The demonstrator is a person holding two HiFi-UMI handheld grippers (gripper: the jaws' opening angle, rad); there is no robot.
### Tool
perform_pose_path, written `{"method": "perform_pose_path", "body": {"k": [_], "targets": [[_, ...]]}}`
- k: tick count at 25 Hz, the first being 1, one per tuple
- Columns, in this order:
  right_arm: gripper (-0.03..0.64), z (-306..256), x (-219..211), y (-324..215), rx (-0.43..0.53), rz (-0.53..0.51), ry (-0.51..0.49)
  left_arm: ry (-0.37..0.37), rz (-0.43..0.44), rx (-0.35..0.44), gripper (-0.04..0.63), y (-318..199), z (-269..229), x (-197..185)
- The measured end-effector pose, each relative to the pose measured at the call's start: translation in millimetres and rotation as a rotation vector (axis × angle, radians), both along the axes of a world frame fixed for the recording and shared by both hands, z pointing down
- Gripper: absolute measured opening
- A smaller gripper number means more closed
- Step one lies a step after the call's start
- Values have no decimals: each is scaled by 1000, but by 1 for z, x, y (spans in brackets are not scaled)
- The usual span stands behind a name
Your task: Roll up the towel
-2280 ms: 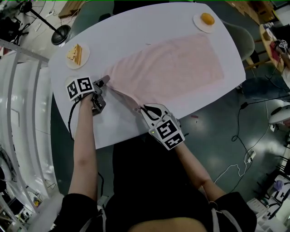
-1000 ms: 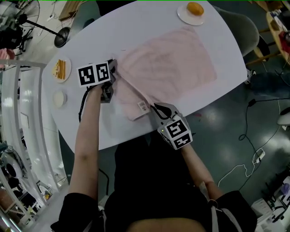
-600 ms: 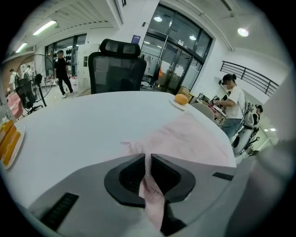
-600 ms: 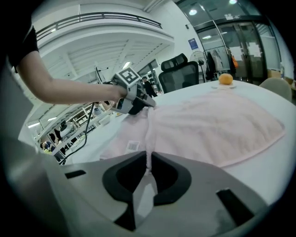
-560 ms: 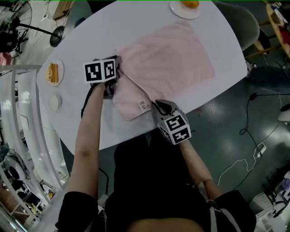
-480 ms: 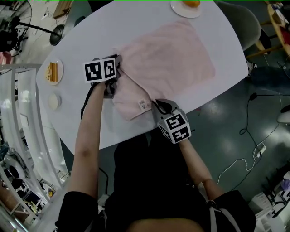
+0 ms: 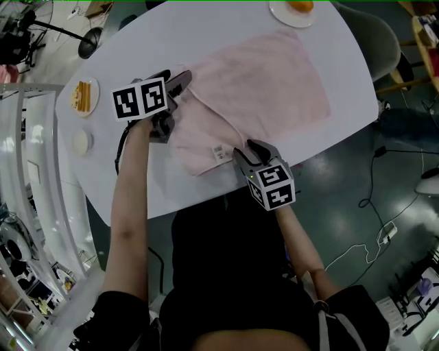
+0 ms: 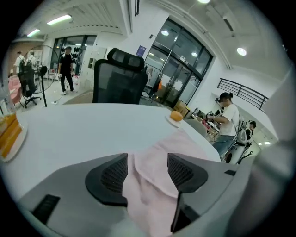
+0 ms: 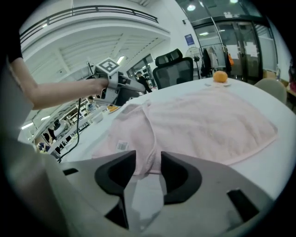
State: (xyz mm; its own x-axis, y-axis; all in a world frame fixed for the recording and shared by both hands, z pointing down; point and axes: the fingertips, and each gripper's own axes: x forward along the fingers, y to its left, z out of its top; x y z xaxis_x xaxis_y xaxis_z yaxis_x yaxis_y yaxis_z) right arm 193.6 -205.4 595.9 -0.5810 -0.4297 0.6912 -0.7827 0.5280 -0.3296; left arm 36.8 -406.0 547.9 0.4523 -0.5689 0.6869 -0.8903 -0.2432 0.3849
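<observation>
First fold of towel (image 7: 267, 82) let go, left claw (image 8: 147, 163) and right claw (image 9: 148, 161) just opened round loose cloth; regrip likely next.

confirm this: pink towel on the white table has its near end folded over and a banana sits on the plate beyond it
Not a banana: the plate beyond the pink towel holds a round orange fruit, clear in the right gripper view.

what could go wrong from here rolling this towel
1. The left gripper and right gripper have just been opening, the towel loose between their jaws: the folded end may flop back open.
2. The fold looks uneven, so the roll could come out crooked.
3. It lies near the table edge and might slide off.
</observation>
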Motion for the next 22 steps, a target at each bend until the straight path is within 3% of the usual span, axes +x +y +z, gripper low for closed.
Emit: {"method": "perform_pose_path", "body": {"k": [2,3,4,8,12,18,22], "targets": [[216,-5,7,-1,20,21,26,-35,-12,29,276,0,-16,-26],[337,-7,11,1,20,34,41,-57,-9,30,276,3,-19,-39],[350,-10,15,2,20,51,54,-80,-2,22,276,6,-19,-52],[350,-32,10,12,53,97,89,-158,39,-40,276,21,-4,-99],[348,-48,-35,36,99,24,121,-185,120,-99,276,34,19,-120],[347,-46,-125,73,99,-130,121,-137,247,-123,276,29,43,-116],[308,-30,-152,76,113,-176,194,-80,301,-134,276,24,53,-105]]}}
